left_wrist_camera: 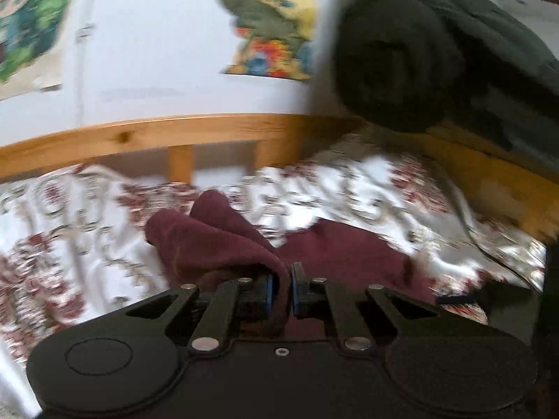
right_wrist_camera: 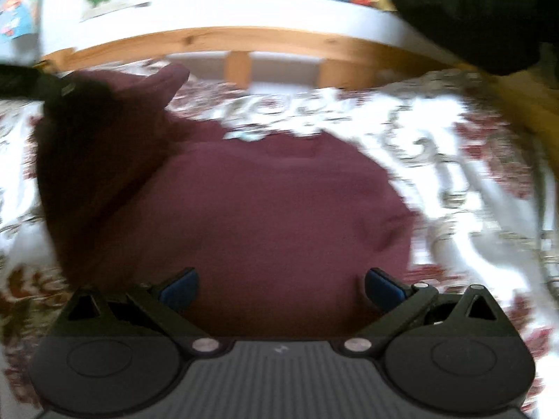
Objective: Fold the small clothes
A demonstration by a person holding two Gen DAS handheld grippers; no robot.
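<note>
A small maroon garment (right_wrist_camera: 265, 216) lies on a floral bedspread (right_wrist_camera: 454, 160). In the left wrist view my left gripper (left_wrist_camera: 282, 289) is shut on a bunched fold of the maroon garment (left_wrist_camera: 216, 244), lifted above the bed. In the right wrist view my right gripper (right_wrist_camera: 281, 289) is open and empty, its blue pads (right_wrist_camera: 382, 291) wide apart just above the garment's near part. The raised fold (right_wrist_camera: 104, 132) stands at the left, and the left gripper (right_wrist_camera: 31, 83) shows as a dark blur at its top.
A wooden bed rail (left_wrist_camera: 167, 136) with slats runs behind the bedspread (left_wrist_camera: 70, 230). Dark rolled fabric (left_wrist_camera: 401, 59) hangs over the rail at the upper right. Colourful pictures (left_wrist_camera: 272, 21) hang on the white wall. Both views are motion-blurred.
</note>
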